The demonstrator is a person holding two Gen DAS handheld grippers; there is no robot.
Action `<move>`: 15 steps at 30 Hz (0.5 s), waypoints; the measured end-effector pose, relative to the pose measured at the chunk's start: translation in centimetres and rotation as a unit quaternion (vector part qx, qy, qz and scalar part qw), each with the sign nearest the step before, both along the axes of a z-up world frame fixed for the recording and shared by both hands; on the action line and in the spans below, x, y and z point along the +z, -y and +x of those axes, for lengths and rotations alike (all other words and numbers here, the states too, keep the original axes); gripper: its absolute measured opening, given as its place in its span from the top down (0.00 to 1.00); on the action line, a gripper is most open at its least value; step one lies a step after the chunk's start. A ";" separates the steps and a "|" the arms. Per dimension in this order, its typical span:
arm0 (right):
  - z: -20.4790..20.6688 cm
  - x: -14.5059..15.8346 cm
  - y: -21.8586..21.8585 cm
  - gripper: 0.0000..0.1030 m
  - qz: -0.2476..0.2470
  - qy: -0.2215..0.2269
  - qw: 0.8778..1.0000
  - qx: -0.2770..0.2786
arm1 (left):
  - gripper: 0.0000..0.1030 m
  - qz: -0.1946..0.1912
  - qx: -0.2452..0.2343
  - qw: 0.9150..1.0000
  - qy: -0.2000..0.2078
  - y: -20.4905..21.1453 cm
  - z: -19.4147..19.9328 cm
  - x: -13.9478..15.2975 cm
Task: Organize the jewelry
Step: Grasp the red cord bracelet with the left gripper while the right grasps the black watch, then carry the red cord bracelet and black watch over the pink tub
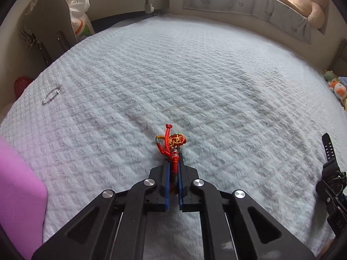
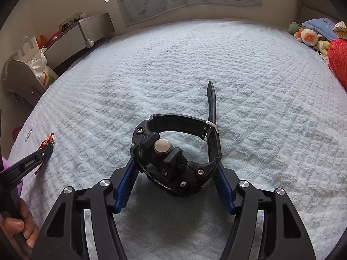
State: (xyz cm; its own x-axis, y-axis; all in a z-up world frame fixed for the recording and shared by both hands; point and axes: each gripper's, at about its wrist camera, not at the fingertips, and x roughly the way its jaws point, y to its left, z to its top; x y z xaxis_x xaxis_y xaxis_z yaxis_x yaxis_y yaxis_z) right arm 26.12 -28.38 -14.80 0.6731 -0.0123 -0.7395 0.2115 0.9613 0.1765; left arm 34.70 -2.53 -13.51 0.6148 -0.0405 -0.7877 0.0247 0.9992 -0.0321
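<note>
A white waffle-textured blanket [image 1: 173, 75] covers the bed. On it, at the centre of the right wrist view, a black wristwatch [image 2: 173, 151] sits between the blue pads of the right claw [image 2: 175, 171], whose jaws stand wide and press on both sides of the watch case. The left claw [image 1: 173, 164] is closed tight on a red knotted cord charm [image 1: 174, 145]. A small metal ring [image 1: 51, 95] lies alone at 9 o'clock in the left wrist view.
</note>
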 end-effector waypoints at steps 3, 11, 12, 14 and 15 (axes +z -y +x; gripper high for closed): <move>-1.8 0.4 -0.1 0.38 0.006 0.005 1.000 0.005 | 0.94 -0.010 -0.022 1.000 -0.006 0.4 -2.5 0.4; -7.4 2.2 -1.6 0.38 0.016 -0.003 1.000 0.017 | 0.94 -0.007 -0.074 0.997 -0.025 2.5 -10.4 2.3; -8.2 2.6 -1.8 0.38 0.018 -0.004 1.000 0.017 | 0.94 -0.006 -0.078 0.997 -0.026 2.6 -11.2 2.7; -9.7 3.5 -2.1 0.38 0.015 -0.005 1.000 0.021 | 0.94 -0.005 -0.083 0.996 -0.025 2.9 -13.1 3.7; -10.5 4.1 -2.3 0.38 0.012 -0.004 1.000 0.024 | 0.94 -0.006 -0.086 0.996 -0.023 2.9 -14.0 4.3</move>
